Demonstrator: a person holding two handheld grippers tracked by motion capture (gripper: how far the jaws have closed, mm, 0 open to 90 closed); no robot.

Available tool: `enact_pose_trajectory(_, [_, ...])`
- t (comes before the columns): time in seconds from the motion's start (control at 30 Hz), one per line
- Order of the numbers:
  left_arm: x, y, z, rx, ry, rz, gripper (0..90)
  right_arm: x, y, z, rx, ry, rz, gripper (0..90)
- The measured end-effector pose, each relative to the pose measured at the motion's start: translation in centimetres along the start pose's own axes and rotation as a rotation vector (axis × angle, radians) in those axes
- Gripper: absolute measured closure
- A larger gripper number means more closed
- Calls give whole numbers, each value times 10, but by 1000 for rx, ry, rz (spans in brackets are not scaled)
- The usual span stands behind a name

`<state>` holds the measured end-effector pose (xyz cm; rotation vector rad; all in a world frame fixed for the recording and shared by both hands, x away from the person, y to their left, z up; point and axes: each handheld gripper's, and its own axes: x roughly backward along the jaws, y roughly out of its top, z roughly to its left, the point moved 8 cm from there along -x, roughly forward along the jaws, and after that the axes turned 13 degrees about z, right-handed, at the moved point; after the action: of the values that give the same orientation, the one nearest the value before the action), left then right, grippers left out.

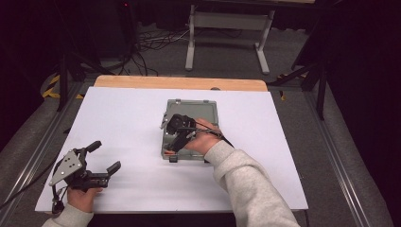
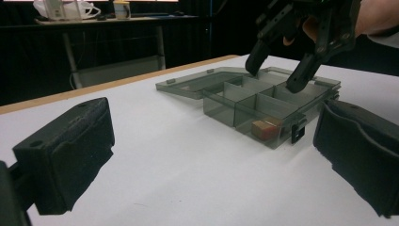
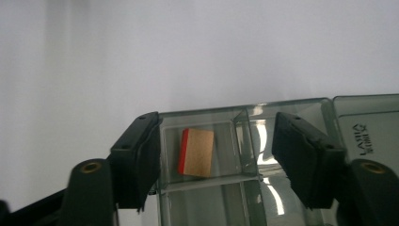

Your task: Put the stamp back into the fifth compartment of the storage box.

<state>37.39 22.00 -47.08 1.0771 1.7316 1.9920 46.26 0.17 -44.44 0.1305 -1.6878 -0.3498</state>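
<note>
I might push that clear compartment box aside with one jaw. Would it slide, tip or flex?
The compartment box is low and broad on the smooth white tabletop, so it would probably slide, not tip. Its thin walls look rigid but light. The open lid lies flat beside it and may swing or drag.

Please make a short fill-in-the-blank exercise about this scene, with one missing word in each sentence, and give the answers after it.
1. The lid of the compartment box is ____.
2. The small wooden block has one side painted ____.
3. The right gripper hovers over the box with its jaws ____.
4. The left gripper is held apart from the box, over the ____ table cover.

Answers: open; red; open; white
</note>
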Motion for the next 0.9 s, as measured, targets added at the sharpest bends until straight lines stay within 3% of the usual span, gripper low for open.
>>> enact_pose_trajectory(0.3, [0,0,0,2,0,1,1,18,6,5,-2,-22,-73,137])
enact_pose_trajectory(0.37, [0,0,0,-3,1,1,1,20,7,5,-9,-30,-93,30])
enact_pose_trajectory(0.43, [0,0,0,-2,2,0,1,23,7,4,-19,-45,-101,2])
enact_pose_trajectory(0.83, [0,0,0,-2,3,1,1,40,2,10,-44,-64,-159,1])
enact_pose_trajectory(0.9, [0,0,0,-2,3,0,1,46,0,12,-54,-62,-201,1])
